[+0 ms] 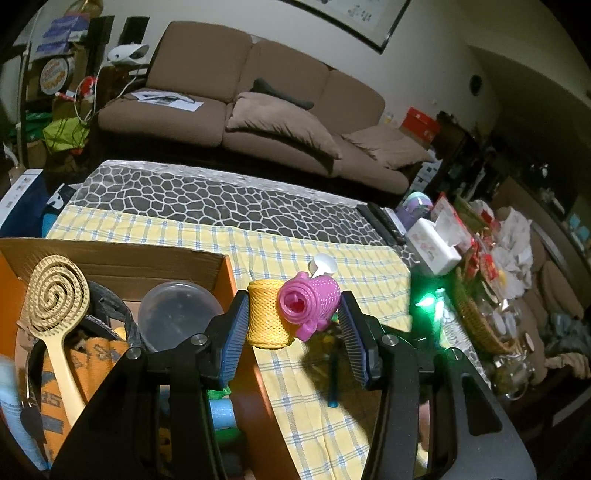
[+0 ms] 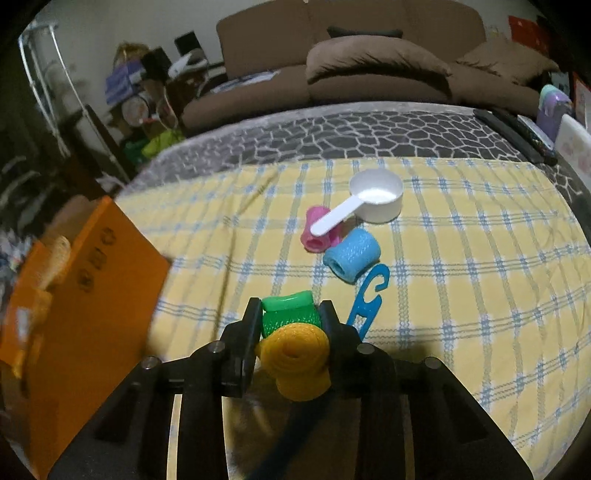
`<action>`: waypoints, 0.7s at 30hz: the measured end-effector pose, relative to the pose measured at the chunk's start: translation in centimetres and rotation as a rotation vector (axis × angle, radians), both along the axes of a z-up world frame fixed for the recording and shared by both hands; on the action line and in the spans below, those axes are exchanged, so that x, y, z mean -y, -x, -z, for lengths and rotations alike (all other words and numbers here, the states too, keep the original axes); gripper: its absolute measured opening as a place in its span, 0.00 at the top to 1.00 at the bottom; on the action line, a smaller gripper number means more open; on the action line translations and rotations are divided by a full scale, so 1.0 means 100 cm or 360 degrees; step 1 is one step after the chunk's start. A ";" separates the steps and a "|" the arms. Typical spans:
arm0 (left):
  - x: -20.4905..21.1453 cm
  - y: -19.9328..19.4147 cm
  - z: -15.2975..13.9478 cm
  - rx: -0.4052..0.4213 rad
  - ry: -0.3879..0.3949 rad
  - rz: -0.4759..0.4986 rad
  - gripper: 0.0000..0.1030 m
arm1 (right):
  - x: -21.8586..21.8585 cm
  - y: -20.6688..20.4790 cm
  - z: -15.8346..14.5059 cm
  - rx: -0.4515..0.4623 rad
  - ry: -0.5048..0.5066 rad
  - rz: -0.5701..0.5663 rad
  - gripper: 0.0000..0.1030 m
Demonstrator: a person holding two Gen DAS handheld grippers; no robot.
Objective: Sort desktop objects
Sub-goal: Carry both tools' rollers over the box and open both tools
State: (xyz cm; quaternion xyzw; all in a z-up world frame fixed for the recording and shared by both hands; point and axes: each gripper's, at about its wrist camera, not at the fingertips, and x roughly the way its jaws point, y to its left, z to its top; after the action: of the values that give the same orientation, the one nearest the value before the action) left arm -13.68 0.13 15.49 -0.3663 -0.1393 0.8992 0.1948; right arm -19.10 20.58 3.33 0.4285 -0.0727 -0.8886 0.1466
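Right gripper [image 2: 290, 325] is pinching the green roller [image 2: 290, 319], left gripper [image 1: 293, 325] spread around the yellow-and-pink pair, so next they probably drop into the orange box [image 2: 99, 295].

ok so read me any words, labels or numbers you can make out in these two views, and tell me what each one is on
None can be read.
Orange box: dark round marks on its side, blurred.
White tissue box: pink print, too small.
Round sign on the far shelf: lettering blurred.
Framed picture above the sofa: marks too small.
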 end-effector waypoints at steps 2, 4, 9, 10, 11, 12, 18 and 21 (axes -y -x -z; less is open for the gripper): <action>0.002 -0.001 -0.001 -0.0002 0.0006 -0.0005 0.56 | -0.005 -0.004 -0.011 -0.0014 0.0069 0.0002 0.70; 0.005 -0.002 -0.001 -0.0005 0.0014 -0.0010 0.56 | -0.008 -0.007 -0.022 -0.0028 0.0121 -0.0004 0.70; 0.018 -0.005 -0.003 -0.0002 0.0035 -0.0028 0.56 | -0.009 -0.015 -0.050 -0.0064 0.0187 -0.0029 0.69; 0.021 -0.006 -0.003 0.0002 0.0042 -0.0031 0.56 | -0.007 -0.017 -0.055 -0.0074 0.0194 -0.0037 0.70; 0.025 -0.007 -0.002 0.0010 0.0054 -0.0036 0.56 | -0.005 -0.018 -0.060 -0.0079 0.0196 -0.0046 0.69; 0.028 -0.007 -0.001 0.0015 0.0062 -0.0040 0.56 | -0.001 -0.019 -0.065 -0.0081 0.0201 -0.0056 0.69; 0.060 -0.013 0.010 0.0095 0.0104 -0.0118 0.56 | 0.030 -0.032 -0.095 -0.0120 0.0285 -0.0162 0.69; 0.072 -0.017 0.021 0.0151 0.0130 -0.0149 0.56 | 0.052 -0.040 -0.106 -0.0120 0.0362 -0.0247 0.69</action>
State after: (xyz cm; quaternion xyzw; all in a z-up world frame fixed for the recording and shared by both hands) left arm -11.94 -7.06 13.44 -0.4093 -0.1284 0.8938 0.1306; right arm -15.06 15.36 13.98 0.3797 -0.1341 -0.8761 0.2651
